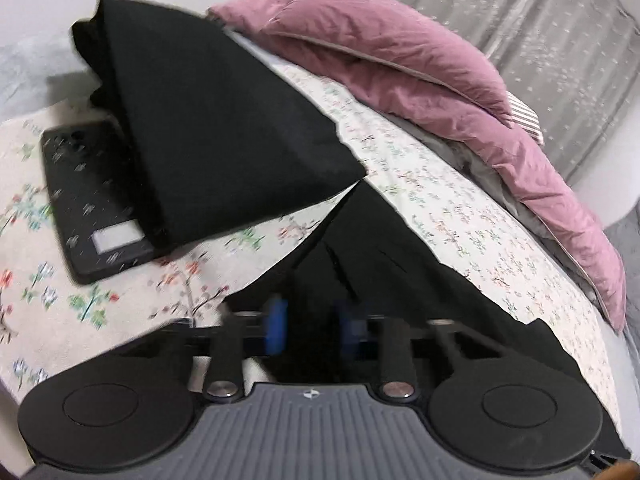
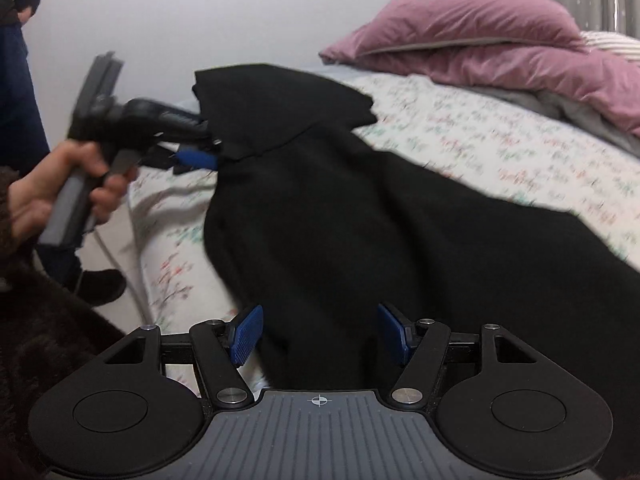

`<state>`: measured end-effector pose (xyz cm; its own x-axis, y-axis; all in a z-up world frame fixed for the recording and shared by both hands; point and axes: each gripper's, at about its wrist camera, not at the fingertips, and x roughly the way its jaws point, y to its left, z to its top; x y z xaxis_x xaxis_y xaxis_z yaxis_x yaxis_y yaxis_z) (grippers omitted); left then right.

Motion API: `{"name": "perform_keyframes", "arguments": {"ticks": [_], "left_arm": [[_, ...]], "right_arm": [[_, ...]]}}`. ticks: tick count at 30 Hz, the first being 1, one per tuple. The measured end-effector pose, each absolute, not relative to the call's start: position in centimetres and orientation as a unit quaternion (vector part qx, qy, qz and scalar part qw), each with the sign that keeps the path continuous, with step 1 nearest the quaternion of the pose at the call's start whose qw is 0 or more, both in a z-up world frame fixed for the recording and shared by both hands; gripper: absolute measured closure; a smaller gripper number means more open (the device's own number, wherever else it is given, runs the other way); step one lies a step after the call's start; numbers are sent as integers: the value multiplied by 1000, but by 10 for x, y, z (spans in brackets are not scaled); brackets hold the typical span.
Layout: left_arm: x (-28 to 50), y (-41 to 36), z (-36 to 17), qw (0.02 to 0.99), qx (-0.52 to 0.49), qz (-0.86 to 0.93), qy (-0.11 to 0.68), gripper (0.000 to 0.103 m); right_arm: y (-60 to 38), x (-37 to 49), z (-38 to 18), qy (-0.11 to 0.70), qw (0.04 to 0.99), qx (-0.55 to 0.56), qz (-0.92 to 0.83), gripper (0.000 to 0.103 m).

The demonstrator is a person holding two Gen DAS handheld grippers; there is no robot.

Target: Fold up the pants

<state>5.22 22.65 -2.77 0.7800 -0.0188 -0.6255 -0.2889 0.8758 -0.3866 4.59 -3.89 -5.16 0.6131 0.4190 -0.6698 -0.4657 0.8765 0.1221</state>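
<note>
Black pants (image 2: 360, 208) lie spread across the floral bedsheet (image 2: 500, 140), with a folded part (image 1: 224, 120) stacked at the far end. In the left wrist view my left gripper (image 1: 312, 320) has its blue pads (image 1: 277, 320) close together, with a gathered edge of the black cloth between them. The right wrist view shows the same left gripper (image 2: 200, 157) pinching the pants' left edge, held by a hand (image 2: 60, 192). My right gripper (image 2: 320, 332) stands open over the near end of the pants; its pads (image 2: 248, 334) are wide apart and press on nothing.
A dark flat phone-like device (image 1: 92, 204) lies on the sheet, partly under the folded cloth. A pink duvet and pillow (image 2: 500, 40) are heaped along the far side. The bed's left edge (image 2: 148, 240) drops to the floor, where a person's legs and shoe (image 2: 100, 284) stand.
</note>
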Motion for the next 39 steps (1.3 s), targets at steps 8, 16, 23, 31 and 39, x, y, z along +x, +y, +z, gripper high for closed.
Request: {"name": "perform_keyframes", "arguments": {"ticks": [8, 16, 23, 31, 39], "left_arm": [[51, 231, -31, 909, -187, 134, 349, 69], [23, 192, 8, 957, -95, 135, 237, 51], [53, 163, -6, 952, -64, 28, 297, 50], [53, 170, -34, 917, -67, 40, 392, 50], [38, 144, -15, 935, -82, -9, 345, 34]], "right_arm": [[-38, 38, -53, 380, 890, -23, 250, 39], [-45, 24, -49, 368, 898, 3, 243, 39], [-21, 68, -31, 329, 914, 36, 233, 40], [-27, 68, -77, 393, 902, 34, 174, 40], [-77, -3, -58, 375, 917, 34, 132, 39]]}}
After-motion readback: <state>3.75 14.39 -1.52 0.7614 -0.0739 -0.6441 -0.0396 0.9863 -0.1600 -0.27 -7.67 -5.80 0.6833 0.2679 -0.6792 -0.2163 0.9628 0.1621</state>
